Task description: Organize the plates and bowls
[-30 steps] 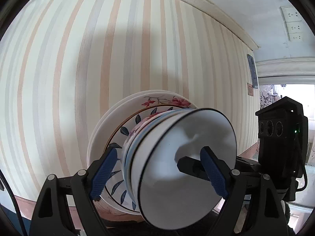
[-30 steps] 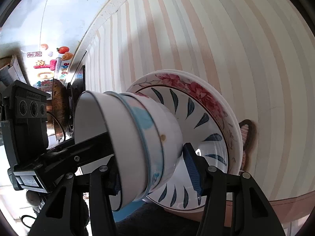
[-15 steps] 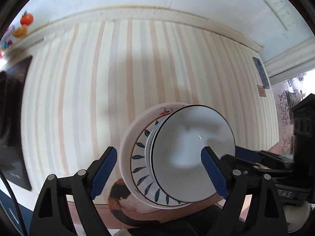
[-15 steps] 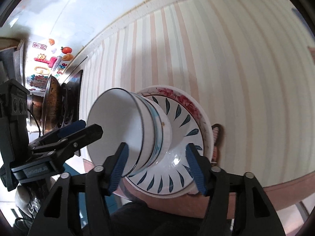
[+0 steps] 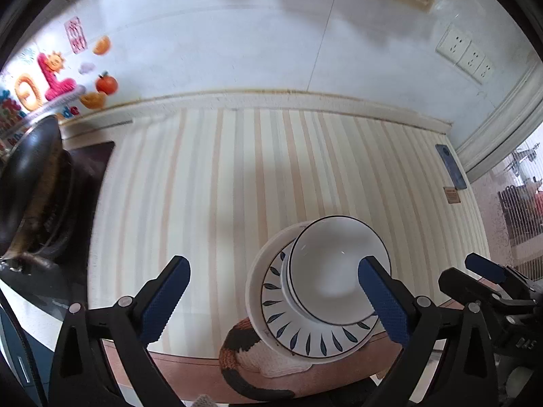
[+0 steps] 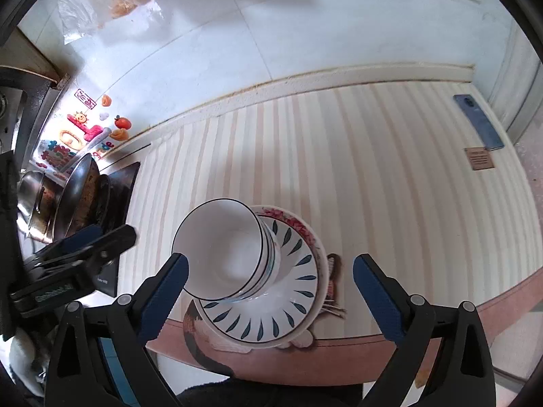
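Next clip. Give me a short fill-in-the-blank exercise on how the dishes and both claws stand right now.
1. The stacked bowls sit on a plate patterned with dark ____ marks.
2. Both the left claw and the right claw are ____, gripping nothing.
3. The countertop under the dishes is covered in pale ____.
4. The phone lies at the far ____ corner of the counter.

Missing words: leaf; open; stripes; right

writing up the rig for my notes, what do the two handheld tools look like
Both match: the left tool and right tool have black plastic frames with silver rivets, and two fingers faced with ribbed dark-blue pads. The body seen from the side carries white lettering.
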A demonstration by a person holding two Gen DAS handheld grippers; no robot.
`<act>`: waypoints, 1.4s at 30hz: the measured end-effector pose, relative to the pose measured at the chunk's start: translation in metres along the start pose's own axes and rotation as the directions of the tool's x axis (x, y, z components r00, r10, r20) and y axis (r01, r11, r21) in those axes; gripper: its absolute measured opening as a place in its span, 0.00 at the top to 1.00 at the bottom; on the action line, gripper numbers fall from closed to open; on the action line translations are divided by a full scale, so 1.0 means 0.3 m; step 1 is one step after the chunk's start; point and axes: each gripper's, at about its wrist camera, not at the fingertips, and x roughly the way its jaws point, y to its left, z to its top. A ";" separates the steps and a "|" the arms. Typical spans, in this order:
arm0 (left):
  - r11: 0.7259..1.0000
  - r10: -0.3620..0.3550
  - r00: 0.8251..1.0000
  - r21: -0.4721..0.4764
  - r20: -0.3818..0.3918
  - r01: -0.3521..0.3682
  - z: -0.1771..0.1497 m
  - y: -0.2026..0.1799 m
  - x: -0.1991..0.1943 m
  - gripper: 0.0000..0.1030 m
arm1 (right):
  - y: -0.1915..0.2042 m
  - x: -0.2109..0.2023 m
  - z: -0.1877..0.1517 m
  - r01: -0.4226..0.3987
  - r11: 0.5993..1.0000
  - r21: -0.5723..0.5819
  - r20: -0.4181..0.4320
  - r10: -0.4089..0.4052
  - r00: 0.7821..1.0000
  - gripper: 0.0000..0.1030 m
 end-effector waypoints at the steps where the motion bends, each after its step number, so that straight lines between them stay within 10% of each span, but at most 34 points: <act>1: 1.000 0.005 1.000 0.001 0.017 -0.005 -0.006 0.002 -0.024 0.01 | 0.004 -0.017 -0.007 0.008 1.000 -0.007 0.007 -0.008 1.000 0.03; 13: 0.992 0.129 0.962 -0.028 0.240 -0.126 -0.112 -0.055 -0.302 0.01 | 0.054 -0.286 -0.110 0.045 0.996 -0.079 0.159 -0.032 0.987 0.02; 42: 0.988 0.153 0.915 -0.028 0.373 -0.154 -0.640 -0.178 -0.767 0.00 | 0.126 -0.881 -0.713 0.095 0.985 -0.143 0.344 -0.040 0.938 0.01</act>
